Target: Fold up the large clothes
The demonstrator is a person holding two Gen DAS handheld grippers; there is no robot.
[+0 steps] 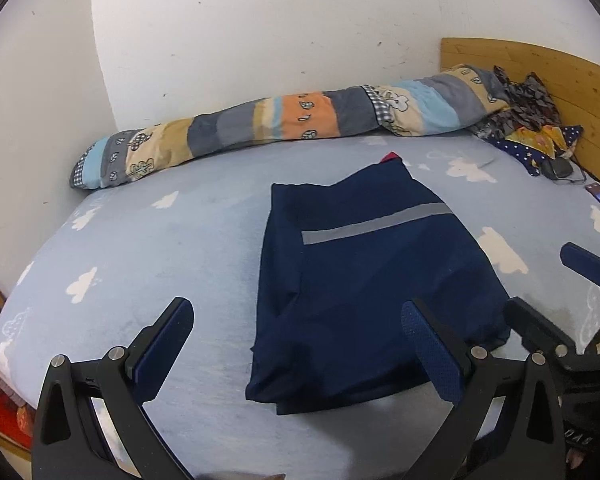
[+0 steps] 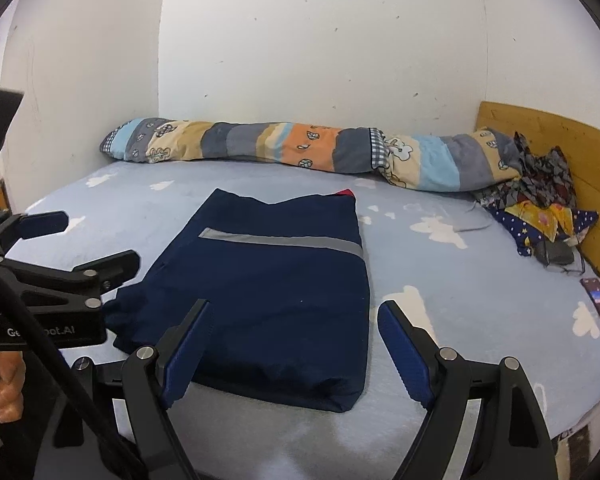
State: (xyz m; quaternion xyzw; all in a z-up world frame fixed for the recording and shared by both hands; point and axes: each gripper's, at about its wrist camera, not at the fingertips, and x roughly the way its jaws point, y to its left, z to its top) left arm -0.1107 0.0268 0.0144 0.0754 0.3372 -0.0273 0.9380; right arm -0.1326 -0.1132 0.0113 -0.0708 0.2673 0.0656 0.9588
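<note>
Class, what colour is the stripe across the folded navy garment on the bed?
Grey stripe, clearest in the right wrist view.

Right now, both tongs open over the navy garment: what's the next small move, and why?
Probably draw both tongs back and stop, or make one last fold at most. The navy garment already lies as a compact rectangle on the bedsheet, grey stripe on top, edges fairly square. The left tongs and right tongs stand open, holding nothing. Only the garment's left edge looks slightly bunched.

small dark items by the headboard are too small to tell.
</note>
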